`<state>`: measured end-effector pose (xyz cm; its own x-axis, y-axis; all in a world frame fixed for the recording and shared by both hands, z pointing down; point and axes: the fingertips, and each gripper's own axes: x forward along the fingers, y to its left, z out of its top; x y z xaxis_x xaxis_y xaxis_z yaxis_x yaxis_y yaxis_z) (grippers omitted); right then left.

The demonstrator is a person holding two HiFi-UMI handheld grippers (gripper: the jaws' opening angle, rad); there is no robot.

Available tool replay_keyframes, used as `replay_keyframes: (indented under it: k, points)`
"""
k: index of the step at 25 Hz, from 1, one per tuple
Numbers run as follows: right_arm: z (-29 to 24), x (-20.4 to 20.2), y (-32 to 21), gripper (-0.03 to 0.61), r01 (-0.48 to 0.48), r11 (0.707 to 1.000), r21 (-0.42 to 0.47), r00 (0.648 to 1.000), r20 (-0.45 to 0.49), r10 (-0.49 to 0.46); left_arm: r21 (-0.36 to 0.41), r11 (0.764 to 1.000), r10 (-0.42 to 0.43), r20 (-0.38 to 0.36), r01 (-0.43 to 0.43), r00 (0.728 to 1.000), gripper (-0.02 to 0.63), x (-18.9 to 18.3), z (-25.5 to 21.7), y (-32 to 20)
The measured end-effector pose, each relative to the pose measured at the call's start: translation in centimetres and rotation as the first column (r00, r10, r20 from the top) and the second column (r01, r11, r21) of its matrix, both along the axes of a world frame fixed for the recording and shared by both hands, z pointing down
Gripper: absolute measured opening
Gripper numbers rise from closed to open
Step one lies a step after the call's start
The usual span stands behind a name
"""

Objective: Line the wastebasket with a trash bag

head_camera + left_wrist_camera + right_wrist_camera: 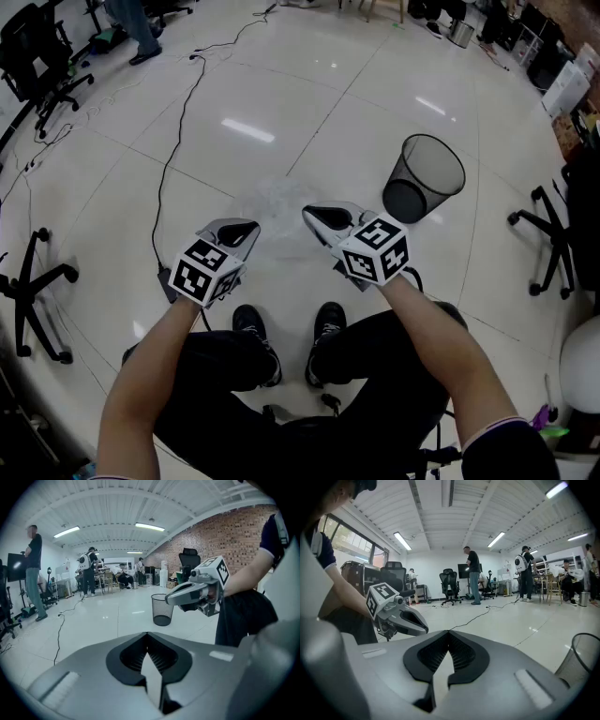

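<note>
A black mesh wastebasket point(427, 178) stands upright on the white tiled floor, ahead and to the right; it also shows in the left gripper view point(162, 610) and at the right edge of the right gripper view point(582, 659). A crumpled clear trash bag point(274, 208) lies on the floor just beyond both grippers. My left gripper point(251, 227) is shut with nothing between its jaws point(147, 637). My right gripper point(309, 215) is also shut and empty point(449, 635). The two grippers point toward each other, a short gap apart, above the bag's near edge.
A black cable point(178, 122) runs across the floor at the left. Office chairs stand at the left point(37, 291), far left point(42, 56) and right point(553, 234). People stand far off point(33, 569) near desks. My legs and shoes point(286, 328) are below the grippers.
</note>
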<state>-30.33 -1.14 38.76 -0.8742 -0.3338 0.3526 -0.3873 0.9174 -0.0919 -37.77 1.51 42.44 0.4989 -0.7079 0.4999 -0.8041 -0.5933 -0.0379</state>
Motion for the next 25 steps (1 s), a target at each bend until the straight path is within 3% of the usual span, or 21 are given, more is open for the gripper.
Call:
replay_keyframes:
  k: [13, 21, 25]
  points:
    - [-1.0, 0.3, -0.9, 0.002, -0.005, 0.998, 0.058, 0.998, -0.056, 0.008, 0.021, 1.000, 0.014, 0.034, -0.015, 0.999, 0.012, -0.1, 0.5, 0.2]
    - [-4.6, 0.8, -2.7, 0.002, -0.017, 0.994, 0.111, 0.999, -0.037, 0.021, 0.143, 0.986, -0.080, -0.037, 0.084, 0.996, 0.012, -1.0, -4.0, -2.3]
    - [-5.9, 1.7, -3.5, 0.002, -0.016, 0.990, 0.141, 0.999, -0.044, 0.023, 0.153, 0.982, -0.105, -0.042, 0.110, 0.994, 0.012, -1.5, -4.6, -2.5]
